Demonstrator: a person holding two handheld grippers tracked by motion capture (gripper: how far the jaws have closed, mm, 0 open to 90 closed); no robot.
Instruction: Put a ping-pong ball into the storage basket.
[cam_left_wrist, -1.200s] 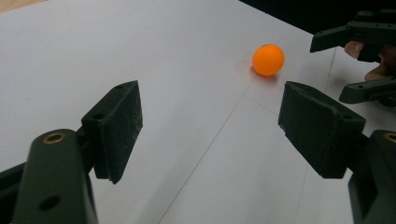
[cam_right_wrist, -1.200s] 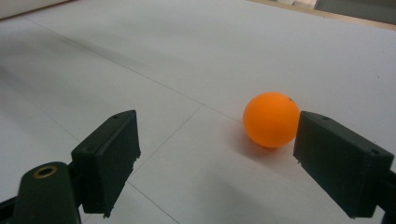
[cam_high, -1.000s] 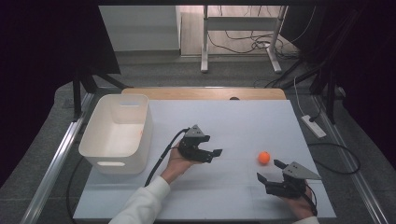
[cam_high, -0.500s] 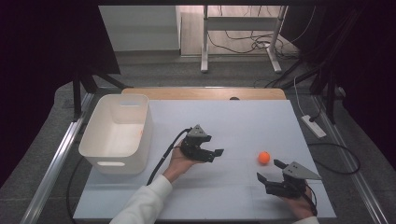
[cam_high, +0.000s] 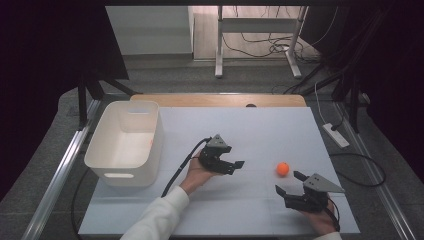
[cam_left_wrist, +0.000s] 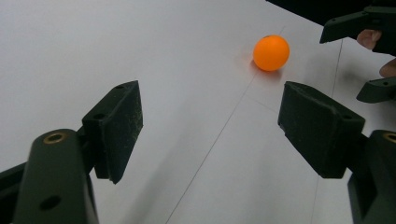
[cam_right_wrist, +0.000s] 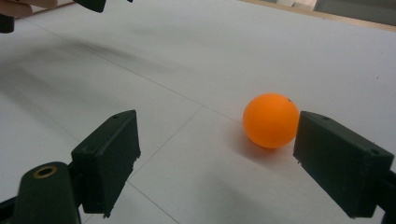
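- Barely shifted from a second ago, the left gripper (cam_high: 239, 166) hangs with jaws spread, empty, pointed at the small orange plastic ball (cam_high: 283, 168) on the white table (cam_high: 280, 130).
- Right gripper (cam_high: 290, 183), also released, waits just beside the ball; the grasp looks yet to begin.

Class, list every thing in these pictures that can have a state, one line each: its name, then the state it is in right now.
Small orange ball: resting on the white table, free of both grippers.
White plastic bin: upright at the table's left, looks empty.
Left gripper: jaws open, nothing between them, aimed toward the ball.
Right gripper: jaws open, holding nothing, ball just beyond its tips.
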